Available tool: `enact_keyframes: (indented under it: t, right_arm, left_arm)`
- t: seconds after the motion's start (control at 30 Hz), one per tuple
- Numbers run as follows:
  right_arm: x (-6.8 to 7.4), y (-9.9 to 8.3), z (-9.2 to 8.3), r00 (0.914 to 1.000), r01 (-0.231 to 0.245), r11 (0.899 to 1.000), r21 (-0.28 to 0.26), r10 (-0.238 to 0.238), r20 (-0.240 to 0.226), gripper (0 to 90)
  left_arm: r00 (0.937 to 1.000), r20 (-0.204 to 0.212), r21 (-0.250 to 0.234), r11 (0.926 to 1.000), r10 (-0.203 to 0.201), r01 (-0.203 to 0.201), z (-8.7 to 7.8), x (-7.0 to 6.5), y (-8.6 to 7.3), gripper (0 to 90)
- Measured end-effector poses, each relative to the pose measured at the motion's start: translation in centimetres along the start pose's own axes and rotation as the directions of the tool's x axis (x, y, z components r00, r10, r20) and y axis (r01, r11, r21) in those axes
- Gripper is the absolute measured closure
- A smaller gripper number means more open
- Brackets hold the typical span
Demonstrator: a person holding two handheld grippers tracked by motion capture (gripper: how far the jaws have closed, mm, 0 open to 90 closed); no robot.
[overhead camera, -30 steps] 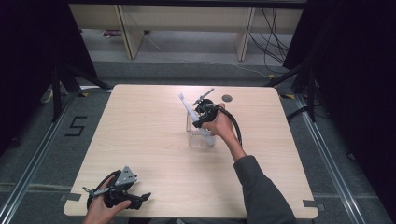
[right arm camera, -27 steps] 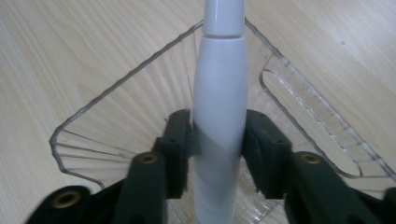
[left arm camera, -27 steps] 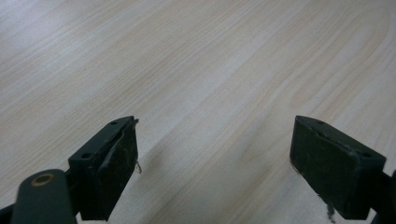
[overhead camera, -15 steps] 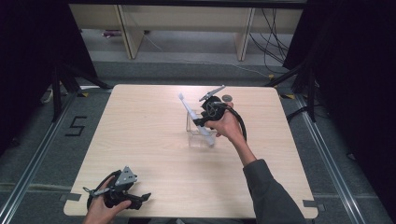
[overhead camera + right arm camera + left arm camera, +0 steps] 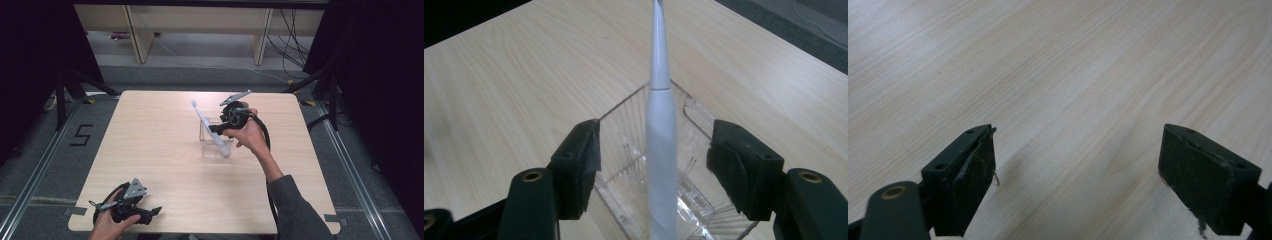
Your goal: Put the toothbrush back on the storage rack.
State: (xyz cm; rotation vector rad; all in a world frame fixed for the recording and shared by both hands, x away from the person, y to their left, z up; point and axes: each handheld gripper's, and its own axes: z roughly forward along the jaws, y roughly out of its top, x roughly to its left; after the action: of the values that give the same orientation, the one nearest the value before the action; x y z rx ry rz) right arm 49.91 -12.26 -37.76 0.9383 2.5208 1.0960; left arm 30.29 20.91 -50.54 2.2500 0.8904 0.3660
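1. A lab or recording studio: black curtains [image 5: 30, 75] hang on both sides of a lone wooden bench [image 5: 150, 150].
2. Metal rails [image 5: 35, 175] run along the grey carpet, with a taped "5" [image 5: 82, 135].
3. Loose cables [image 5: 295, 30] trail under a desk [image 5: 200, 20] behind.

A white electric toothbrush [image 5: 210, 128] stands tilted in a clear plastic box [image 5: 216, 144], its thick handle down inside and its slim neck slanting up toward the far left corner of the worktop [image 5: 160, 150]. The right gripper view shows the handle leaning against the box's near rim. The box is open-topped, rectangular and ribbed on its walls, and sits upright near the middle of the worktop, closer to the far edge.
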Motion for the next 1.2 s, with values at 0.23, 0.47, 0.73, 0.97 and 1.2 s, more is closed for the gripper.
enact_keyframes:
  t: [0.23,0.47,0.73,0.97,1.2]
  right_arm:
    - [0.0,-0.6,-0.7,0.9997,-0.023,1.000,-0.020,0.023,-0.004,34.7]
    - [-0.6,-1.4,-2.1,0.9985,-0.054,0.997,-0.056,0.053,-0.011,34.2]
    - [-0.6,-2.2,-3.7,0.9989,-0.046,0.995,-0.087,0.045,-0.010,34.1]
    - [-0.6,-3.4,-4.7,0.9981,-0.062,0.995,-0.074,0.062,-0.009,34.0]
    - [-0.7,-4.4,-5.3,0.9971,-0.076,0.993,-0.092,0.075,-0.015,33.9]
  left_arm:
    - [1.0000,0.002,0.002,1.0000,-0.004,0.004,0.0,0.0,0.0,14.9]
    - [1.0000,0.000,0.001,1.0000,-0.003,0.003,0.0,0.0,0.0,14.8]
    - [1.0000,0.000,0.004,1.0000,-0.001,0.001,0.0,0.0,0.0,14.8]
    - [1.0000,-0.001,0.002,1.0000,-0.004,0.004,0.1,0.0,0.0,14.8]
    - [1.0000,-0.001,0.004,1.0000,-0.003,0.003,0.1,0.0,0.0,14.8]
